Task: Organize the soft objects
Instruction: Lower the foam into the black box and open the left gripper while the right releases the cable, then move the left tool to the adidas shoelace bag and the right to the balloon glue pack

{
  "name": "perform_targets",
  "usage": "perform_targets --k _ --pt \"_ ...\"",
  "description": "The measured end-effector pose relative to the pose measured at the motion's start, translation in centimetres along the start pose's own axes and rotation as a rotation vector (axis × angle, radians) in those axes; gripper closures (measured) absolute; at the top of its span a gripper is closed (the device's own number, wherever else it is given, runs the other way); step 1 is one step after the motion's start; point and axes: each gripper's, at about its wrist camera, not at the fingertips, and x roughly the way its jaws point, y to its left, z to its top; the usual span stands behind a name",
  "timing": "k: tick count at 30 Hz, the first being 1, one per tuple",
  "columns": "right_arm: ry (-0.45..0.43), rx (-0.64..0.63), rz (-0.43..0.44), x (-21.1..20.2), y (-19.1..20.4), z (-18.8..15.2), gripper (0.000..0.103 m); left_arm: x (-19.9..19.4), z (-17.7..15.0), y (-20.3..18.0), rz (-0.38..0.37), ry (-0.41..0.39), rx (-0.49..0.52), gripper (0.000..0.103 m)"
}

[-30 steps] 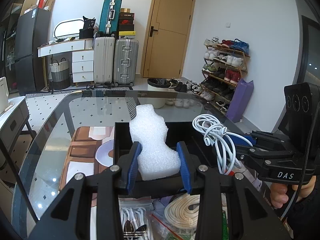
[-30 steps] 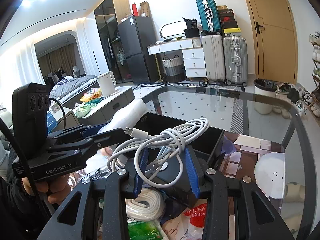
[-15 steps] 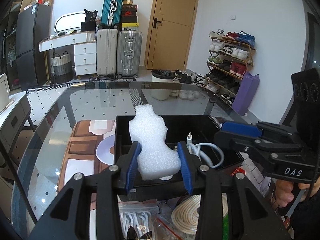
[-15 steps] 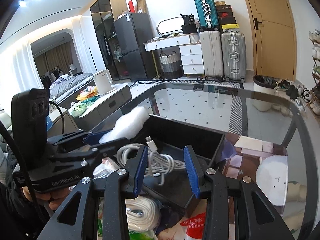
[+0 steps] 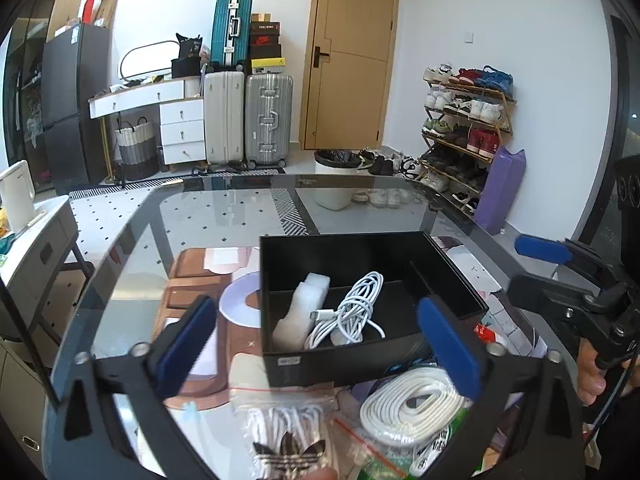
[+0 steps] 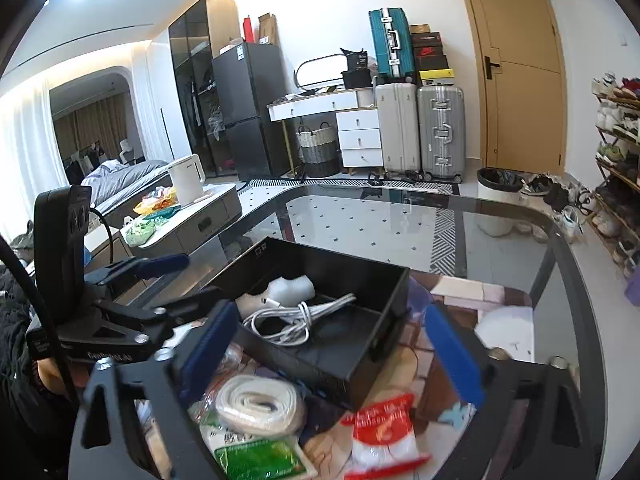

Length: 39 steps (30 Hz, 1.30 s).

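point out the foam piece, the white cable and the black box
foam piece (image 5: 301, 310), left wrist view, middle of its white body.
white cable (image 5: 352, 314), left wrist view, centre of the coil.
black box (image 5: 340, 364), left wrist view, near outer wall.

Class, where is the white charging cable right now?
In the left wrist view the white charging cable lies coiled in the black box, in its near compartment, right of the white foam piece and touching it.

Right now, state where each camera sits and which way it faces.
Left wrist: on the left gripper, facing the black box and door; open blue fingers and the right gripper show.
Right wrist: on the right gripper, facing the box and fridge; the left gripper shows.
Shared: box, foam piece, white cable.
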Motion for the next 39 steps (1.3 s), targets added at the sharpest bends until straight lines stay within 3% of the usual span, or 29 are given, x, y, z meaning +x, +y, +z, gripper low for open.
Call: perform_targets --k 9,20,39 --pt "0.057 -0.012 -0.056 -1.5 1.0 -3.5 0.001 -2.4 -1.7 0.8 0.034 -0.001 0.014 0.000" --pt "0.093 -0.010 -0.086 -2.0 0.9 -4.6 0.001 -3.4 -3.3 1.6 0.043 0.023 0.025 0.000" --pt "0.157 0.033 -0.132 -0.5 -0.8 -5.2 0.001 -0.8 -5.0 1.6 0.086 0.180 0.090 0.000"
